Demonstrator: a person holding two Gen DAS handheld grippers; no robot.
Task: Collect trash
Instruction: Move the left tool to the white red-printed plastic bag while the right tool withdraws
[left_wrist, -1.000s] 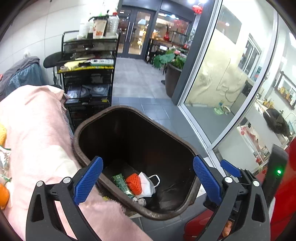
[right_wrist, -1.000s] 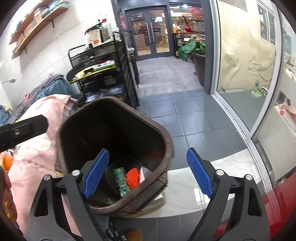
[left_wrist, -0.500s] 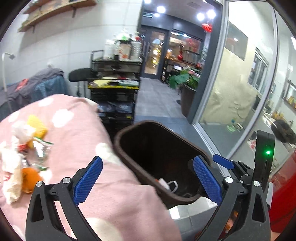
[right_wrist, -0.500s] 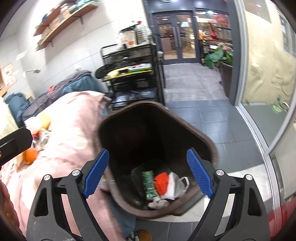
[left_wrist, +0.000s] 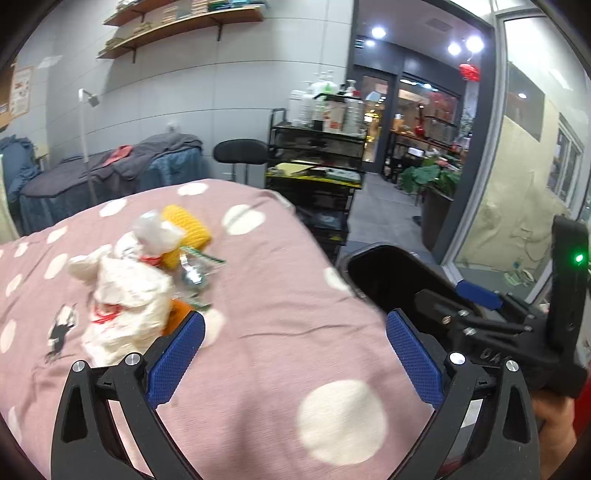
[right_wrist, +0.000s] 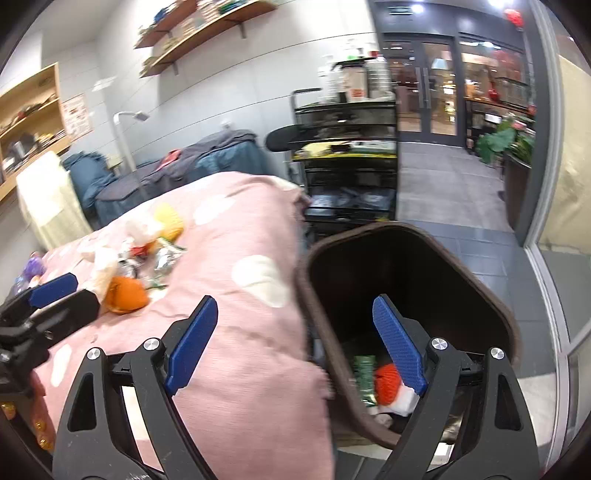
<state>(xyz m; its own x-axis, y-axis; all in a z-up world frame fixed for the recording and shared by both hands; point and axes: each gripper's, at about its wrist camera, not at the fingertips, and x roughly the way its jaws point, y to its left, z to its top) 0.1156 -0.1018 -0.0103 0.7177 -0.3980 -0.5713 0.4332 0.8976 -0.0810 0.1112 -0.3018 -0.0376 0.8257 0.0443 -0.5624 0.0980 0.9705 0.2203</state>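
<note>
Pink dotted blanket (left_wrist: 277, 295) carries trash pile (left_wrist: 147, 273); brown bin (right_wrist: 406, 280) sits beside for short drops. Left gripper (left_wrist: 295, 358) & right gripper (right_wrist: 295, 343): jaws released, empty.

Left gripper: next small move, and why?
Probably ease the left gripper forward and left toward the trash pile on the pink dotted blanket. Its fingers are open and empty, the pile lies just beyond its left finger, and the brown bin beside the blanket already holds a few pieces.
</note>
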